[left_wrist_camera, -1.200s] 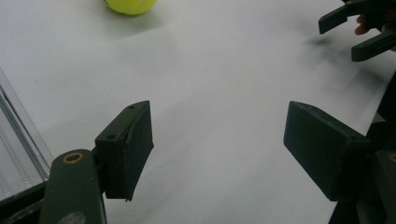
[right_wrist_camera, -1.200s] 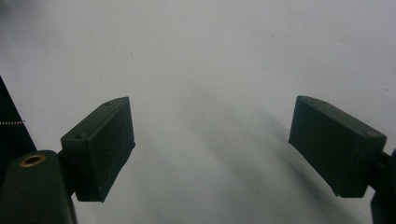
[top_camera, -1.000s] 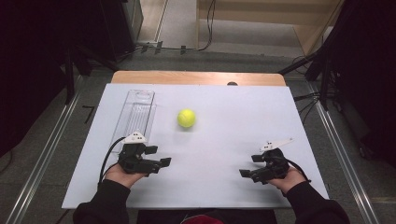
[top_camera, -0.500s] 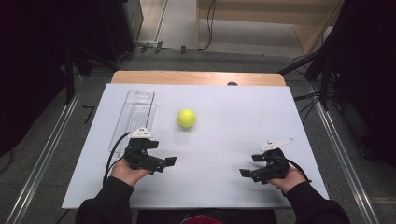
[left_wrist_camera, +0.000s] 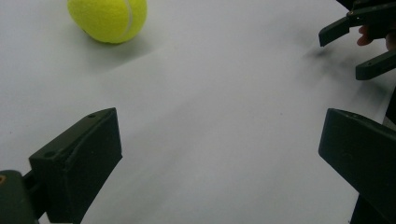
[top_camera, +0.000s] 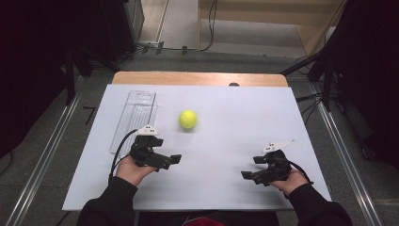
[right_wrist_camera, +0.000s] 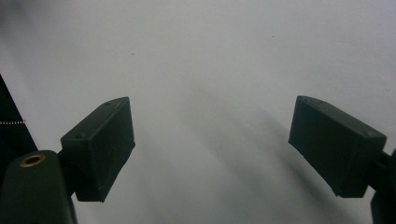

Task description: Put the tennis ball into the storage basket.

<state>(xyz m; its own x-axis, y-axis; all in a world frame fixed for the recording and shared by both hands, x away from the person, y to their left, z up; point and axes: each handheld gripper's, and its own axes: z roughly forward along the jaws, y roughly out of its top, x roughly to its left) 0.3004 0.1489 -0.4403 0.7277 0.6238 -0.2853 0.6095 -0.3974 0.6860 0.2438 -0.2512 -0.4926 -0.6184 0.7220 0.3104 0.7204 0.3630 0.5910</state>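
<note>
A yellow-green tennis ball [top_camera: 187, 119] rests on the white table [top_camera: 226, 197], a little left of centre and towards the far half, touching neither gripper. Just to its left lies a clear plastic tray [top_camera: 134, 120], long and narrow, running from the far edge towards the person.

The left gripper [top_camera: 169, 161] sits near the tray's near end, below and left of the ball, held in the person's left hand [top_camera: 134, 169]. Its jaws stand wide apart with nothing between them. The left gripper view confirms this: the two black jaws rise from the bottom corners with bare white table between them, and the ball [left_wrist_camera: 108, 19] lies ahead at the upper left, well clear of both jaws.

The right gripper [top_camera: 252, 167] is held in the right hand [top_camera: 289, 181] near the table's front right, well apart from the ball. Its jaws are also spread wide and empty, pointing towards the left gripper.

The left gripper view shows what the high view leaves small: the right gripper [left_wrist_camera: 343, 50] appears at its upper right corner, its two jaw tips parted, with a fingertip behind them. The right gripper view looks along its own spread jaws at plain white table with soft shadows. The high view alone takes in the tray, the wooden strip [top_camera: 197, 78] along the table's far edge, and the dark floor [top_camera: 42, 155] around it.
</note>
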